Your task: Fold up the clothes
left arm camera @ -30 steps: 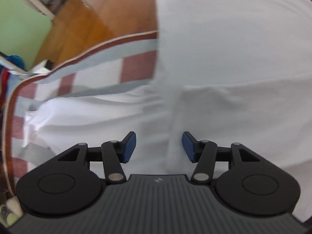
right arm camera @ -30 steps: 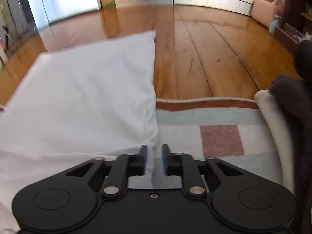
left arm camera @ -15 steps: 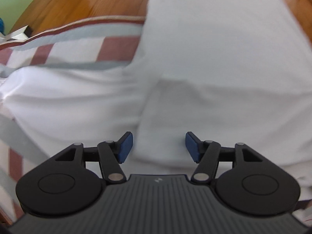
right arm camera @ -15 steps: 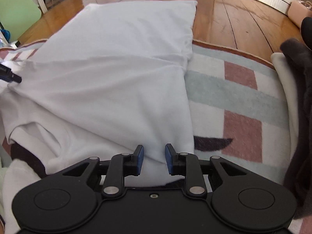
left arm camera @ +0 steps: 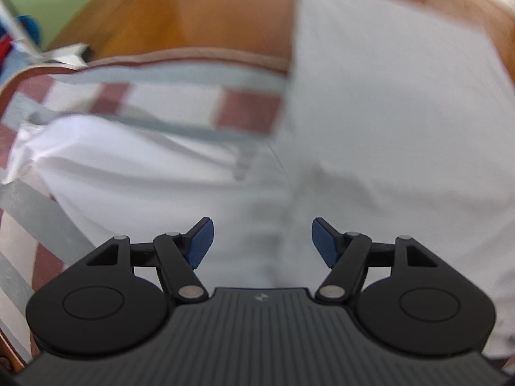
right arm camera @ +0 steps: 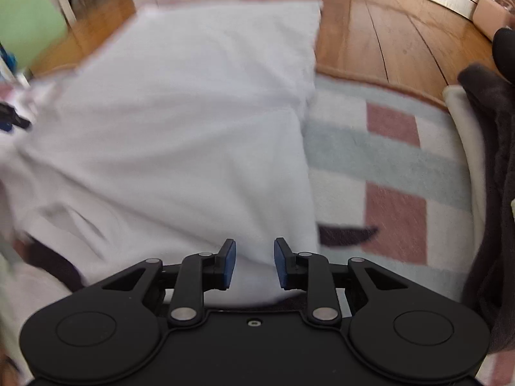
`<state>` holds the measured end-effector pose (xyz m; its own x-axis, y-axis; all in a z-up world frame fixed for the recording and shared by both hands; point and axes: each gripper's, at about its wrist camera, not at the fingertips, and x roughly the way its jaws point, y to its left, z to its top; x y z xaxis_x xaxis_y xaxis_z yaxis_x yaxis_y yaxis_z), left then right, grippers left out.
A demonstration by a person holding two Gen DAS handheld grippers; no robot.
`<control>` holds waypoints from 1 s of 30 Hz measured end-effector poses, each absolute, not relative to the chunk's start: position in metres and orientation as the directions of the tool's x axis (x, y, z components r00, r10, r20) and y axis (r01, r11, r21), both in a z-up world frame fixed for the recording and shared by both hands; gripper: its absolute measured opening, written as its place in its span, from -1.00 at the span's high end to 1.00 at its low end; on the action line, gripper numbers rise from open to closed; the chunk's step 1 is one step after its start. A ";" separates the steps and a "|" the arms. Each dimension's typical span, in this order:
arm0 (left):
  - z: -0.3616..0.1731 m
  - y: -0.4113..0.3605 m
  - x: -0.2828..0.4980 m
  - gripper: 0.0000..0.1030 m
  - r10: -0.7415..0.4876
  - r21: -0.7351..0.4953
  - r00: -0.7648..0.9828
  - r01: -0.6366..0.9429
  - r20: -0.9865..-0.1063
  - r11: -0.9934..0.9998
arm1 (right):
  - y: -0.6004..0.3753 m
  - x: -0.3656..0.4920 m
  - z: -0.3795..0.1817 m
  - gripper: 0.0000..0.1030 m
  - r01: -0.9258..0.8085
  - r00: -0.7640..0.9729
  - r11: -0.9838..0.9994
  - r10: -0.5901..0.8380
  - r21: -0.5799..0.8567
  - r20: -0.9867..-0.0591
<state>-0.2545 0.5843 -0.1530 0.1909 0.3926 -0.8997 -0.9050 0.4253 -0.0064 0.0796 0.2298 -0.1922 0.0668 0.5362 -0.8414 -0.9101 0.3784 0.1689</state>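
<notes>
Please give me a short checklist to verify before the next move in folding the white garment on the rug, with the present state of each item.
1. Left gripper free of cloth: ok, its jaws are opening with nothing between them.
2. Right gripper free of cloth: ok, jaws are opening, pads apart, nothing pinched.
3. White garment lies flat: not ok, creases and a loose sleeve remain.
4. Garment fully on the rug: not ok, its far end lies on the wooden floor.
5. Dark clothes clear of the garment: ok.
</notes>
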 end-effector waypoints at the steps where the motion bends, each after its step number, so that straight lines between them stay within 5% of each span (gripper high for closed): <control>1: -0.145 0.591 -0.268 -0.51 0.413 -0.032 0.209 -0.918 -0.886 0.396 | 0.230 0.080 -0.184 0.29 -0.903 0.045 0.373 0.576 0.213 -0.816; 7: -0.138 0.638 -0.365 -0.58 0.466 -0.111 0.187 -0.976 -0.865 0.186 | 0.262 0.078 -0.165 -0.01 -0.855 -0.055 0.342 0.688 0.390 -0.724; 15: -0.197 0.662 -0.464 -0.46 0.474 -0.343 0.262 -0.935 -0.841 -0.094 | 0.310 0.052 -0.158 -0.05 -0.864 -0.120 0.287 0.680 0.413 -0.724; 28: -0.225 0.697 -0.475 -0.51 0.611 -0.395 0.224 -0.905 -0.760 -0.160 | 0.297 0.047 -0.166 -0.05 -0.898 -0.071 0.302 0.616 0.319 -0.784; 30: -0.225 0.703 -0.466 -0.28 0.609 -0.319 0.171 -0.937 -0.775 -0.144 | 0.295 0.051 -0.167 -0.05 -0.887 -0.073 0.323 0.607 0.330 -0.791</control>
